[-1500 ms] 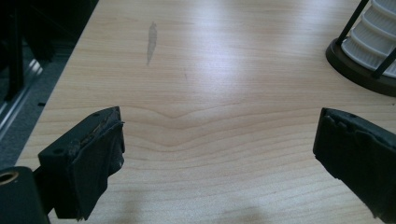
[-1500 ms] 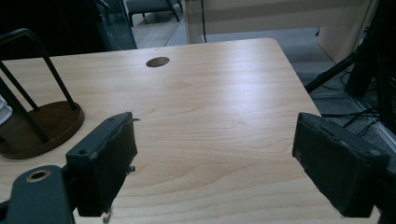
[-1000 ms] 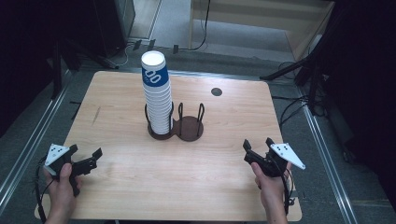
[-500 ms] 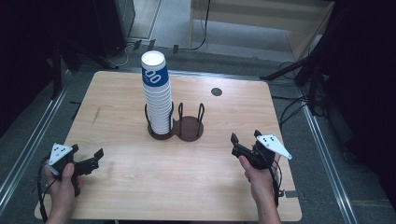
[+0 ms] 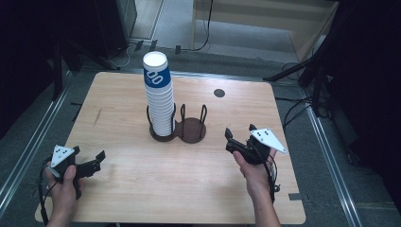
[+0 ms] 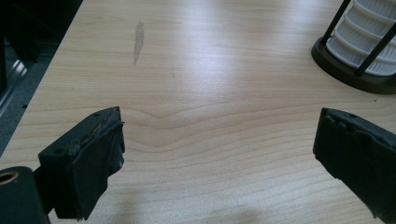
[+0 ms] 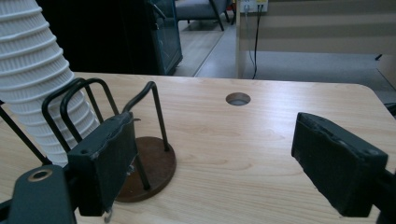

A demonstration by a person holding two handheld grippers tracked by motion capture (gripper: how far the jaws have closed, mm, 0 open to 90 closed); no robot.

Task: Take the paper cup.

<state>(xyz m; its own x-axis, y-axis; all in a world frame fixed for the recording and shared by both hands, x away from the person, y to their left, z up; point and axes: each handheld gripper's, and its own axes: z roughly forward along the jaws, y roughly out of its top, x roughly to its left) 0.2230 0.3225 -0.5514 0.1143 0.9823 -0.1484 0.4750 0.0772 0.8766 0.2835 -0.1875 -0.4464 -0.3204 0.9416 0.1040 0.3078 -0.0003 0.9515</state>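
A tall stack of white ribbed paper cups (image 5: 159, 101), its top cup banded in blue, stands in the left ring of a dark two-place wire cup holder (image 5: 178, 127) at the table's middle. The holder's right place (image 5: 191, 128) is empty. My right gripper (image 5: 239, 134) hovers open just right of the holder, with the empty wire ring (image 7: 140, 140) near its left jaw and the cup stack (image 7: 35, 84) farther left. My left gripper (image 5: 87, 158) rests open near the table's front left, nothing between its jaws; the holder's base (image 6: 355, 70) lies ahead to its right.
The light wooden table (image 5: 118, 189) has a round cable hole (image 5: 219, 93) at the back right and a grey smudge (image 6: 138, 39) toward the left. Cables lie on the floor behind and to the right.
My right gripper has moved forward and left, from the front right corner area toward the cup holder. The left gripper has stayed in place.
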